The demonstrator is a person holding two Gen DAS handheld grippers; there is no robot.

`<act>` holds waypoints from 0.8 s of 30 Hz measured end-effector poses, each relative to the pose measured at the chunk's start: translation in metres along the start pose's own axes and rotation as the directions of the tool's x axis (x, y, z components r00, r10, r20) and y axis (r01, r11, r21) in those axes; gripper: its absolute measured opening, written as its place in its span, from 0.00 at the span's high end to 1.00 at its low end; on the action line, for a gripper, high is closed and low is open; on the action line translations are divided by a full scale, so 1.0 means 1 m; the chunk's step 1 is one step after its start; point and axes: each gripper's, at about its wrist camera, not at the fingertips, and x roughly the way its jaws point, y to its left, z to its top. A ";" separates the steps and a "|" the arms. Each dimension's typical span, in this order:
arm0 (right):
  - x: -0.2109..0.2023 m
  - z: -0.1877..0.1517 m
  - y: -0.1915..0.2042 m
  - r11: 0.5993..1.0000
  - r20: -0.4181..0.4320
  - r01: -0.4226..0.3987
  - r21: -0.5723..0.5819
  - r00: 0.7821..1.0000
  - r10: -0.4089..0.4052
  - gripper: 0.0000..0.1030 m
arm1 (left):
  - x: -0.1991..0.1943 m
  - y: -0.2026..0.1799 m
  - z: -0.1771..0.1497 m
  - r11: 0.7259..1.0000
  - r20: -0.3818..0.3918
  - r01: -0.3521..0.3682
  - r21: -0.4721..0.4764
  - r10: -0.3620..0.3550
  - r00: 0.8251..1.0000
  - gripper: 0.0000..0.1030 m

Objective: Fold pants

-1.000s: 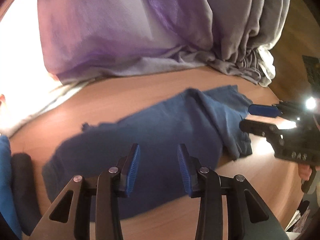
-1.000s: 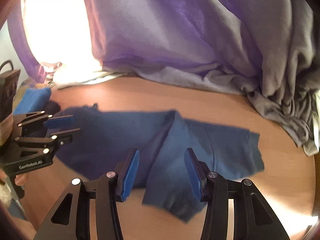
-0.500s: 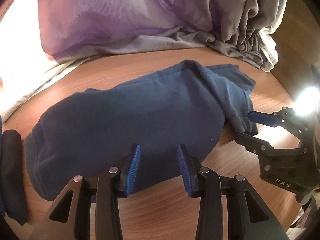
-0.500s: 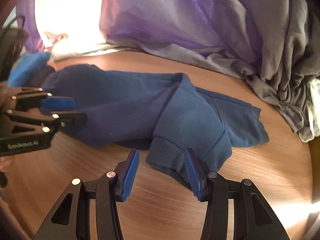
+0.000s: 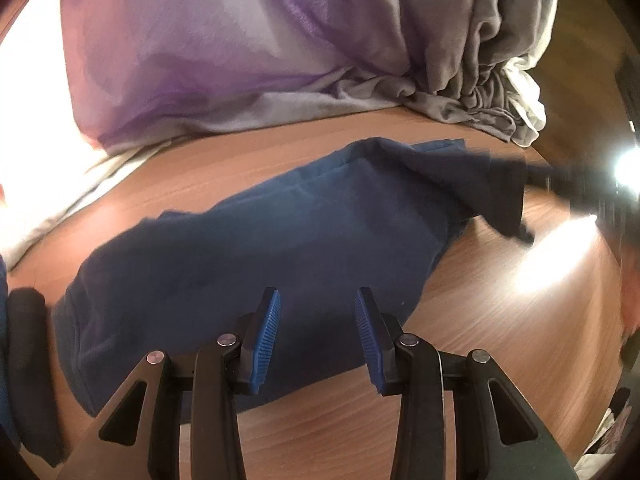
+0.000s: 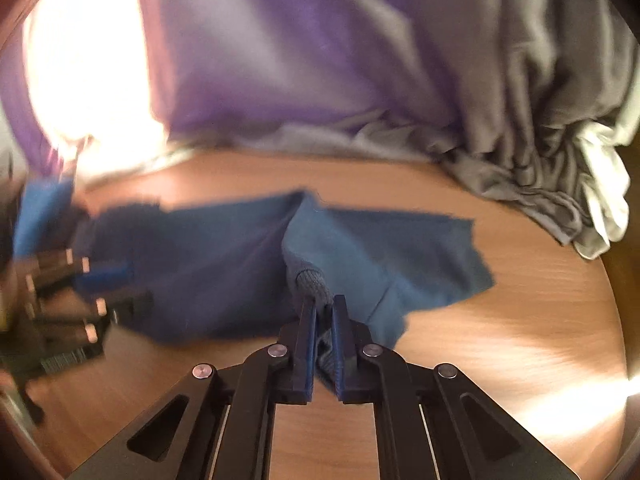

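Dark blue pants (image 5: 280,248) lie crumpled across the wooden table (image 5: 500,320). My left gripper (image 5: 316,300) hovers open over their near edge, its blue pads apart and gripping nothing. My right gripper (image 6: 323,304) is shut on the ribbed cuff (image 6: 312,280) of one pant leg. In the left wrist view that leg end (image 5: 500,192) is lifted off the table towards the blurred right gripper (image 5: 532,172). In the right wrist view the left gripper (image 6: 116,284) shows blurred at the left, over the pants (image 6: 380,248).
Purple and grey draped cloth (image 5: 240,60) hangs along the table's far side, bunched at the right (image 6: 540,168). A black rolled item (image 5: 24,340) and a blue fabric item (image 6: 40,208) lie at the left end. A bright light (image 5: 628,164) glares at the right.
The right gripper has gone from open around the ribbed cuff to shut on it, and has raised that leg end off the table. The left gripper stays open over the pants.
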 end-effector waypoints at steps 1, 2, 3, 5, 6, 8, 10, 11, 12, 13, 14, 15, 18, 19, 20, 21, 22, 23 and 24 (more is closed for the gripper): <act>-0.002 0.007 -0.006 1.000 0.009 0.000 0.023 1.000 -0.001 0.92 | 0.000 -0.003 0.001 1.000 0.003 0.001 0.009 -0.001 1.000 0.61; -0.004 0.015 -0.014 0.999 0.020 0.000 0.043 1.000 -0.001 0.92 | -0.001 -0.007 0.002 1.000 0.008 0.003 0.021 -0.004 1.000 0.61; -0.005 0.023 -0.023 0.998 0.027 0.007 0.063 1.000 -0.009 0.92 | -0.001 -0.010 0.002 1.000 0.011 0.007 0.030 -0.007 1.000 0.61; -0.004 0.038 -0.037 0.995 0.029 0.026 0.097 0.999 -0.029 0.92 | -0.001 -0.019 0.004 0.999 0.014 0.013 0.052 -0.014 1.000 0.60; -0.002 0.045 -0.044 0.993 0.035 0.035 0.110 0.999 -0.039 0.92 | -0.001 -0.023 0.004 0.998 0.015 0.015 0.059 -0.016 1.000 0.60; 0.005 0.058 -0.057 0.990 0.035 0.057 0.127 0.998 -0.061 0.92 | 0.001 -0.031 0.006 0.997 0.012 0.025 0.069 -0.025 1.000 0.60; 0.017 0.069 -0.069 0.988 0.017 0.068 0.141 0.997 -0.071 0.92 | 0.002 -0.038 0.008 0.997 0.014 0.027 0.073 -0.028 1.000 0.60; 0.023 0.072 -0.073 0.987 0.005 0.072 0.143 0.997 -0.074 0.92 | 0.004 -0.041 0.009 0.997 0.015 0.027 0.073 -0.028 1.000 0.60; 0.030 0.076 -0.077 0.986 -0.009 0.085 0.144 0.996 -0.085 0.92 | 0.005 -0.045 0.011 0.997 0.015 0.021 0.074 -0.022 1.000 0.60; 0.037 0.078 -0.081 0.985 -0.020 0.094 0.146 0.996 -0.092 0.92 | 0.007 -0.049 0.013 0.997 0.019 0.010 0.076 -0.012 1.000 0.60; 0.043 0.079 -0.085 0.984 -0.028 0.095 0.149 0.995 -0.091 0.92 | 0.009 -0.052 0.015 0.997 0.022 0.001 0.076 -0.002 1.000 0.60; 0.049 0.081 -0.089 0.983 -0.033 0.101 0.155 0.995 -0.097 0.92 | 0.012 -0.055 0.017 0.997 0.020 -0.008 0.074 0.007 1.000 0.60; 0.066 0.083 -0.102 0.977 -0.046 0.108 0.182 0.994 -0.101 0.92 | 0.017 -0.060 0.020 0.998 0.011 -0.011 0.062 0.011 1.000 0.59; 0.071 0.083 -0.107 0.975 -0.050 0.114 0.191 0.993 -0.106 0.92 | 0.020 -0.062 0.021 0.998 0.004 -0.014 0.059 0.014 1.000 0.59; 0.076 0.083 -0.110 0.974 -0.054 0.115 0.196 0.993 -0.106 0.92 | 0.022 -0.064 0.021 0.998 0.000 -0.015 0.059 0.015 1.000 0.59; 0.081 0.083 -0.113 0.973 -0.056 0.113 0.202 0.993 -0.104 0.92 | 0.025 -0.066 0.020 0.998 -0.007 -0.016 0.062 0.016 1.000 0.58; 0.086 0.082 -0.116 0.971 -0.053 0.117 0.208 0.993 -0.108 0.92 | 0.027 -0.068 0.020 0.998 -0.014 -0.019 0.067 0.020 1.000 0.58; 0.089 0.081 -0.117 0.971 -0.053 0.119 0.206 0.993 -0.110 0.92 | 0.030 -0.069 0.019 0.997 -0.020 -0.024 0.070 0.025 0.999 0.58; 0.092 0.081 -0.119 0.972 -0.054 0.118 0.202 0.993 -0.110 0.91 | 0.031 -0.070 0.018 0.997 -0.024 -0.027 0.071 0.029 0.999 0.58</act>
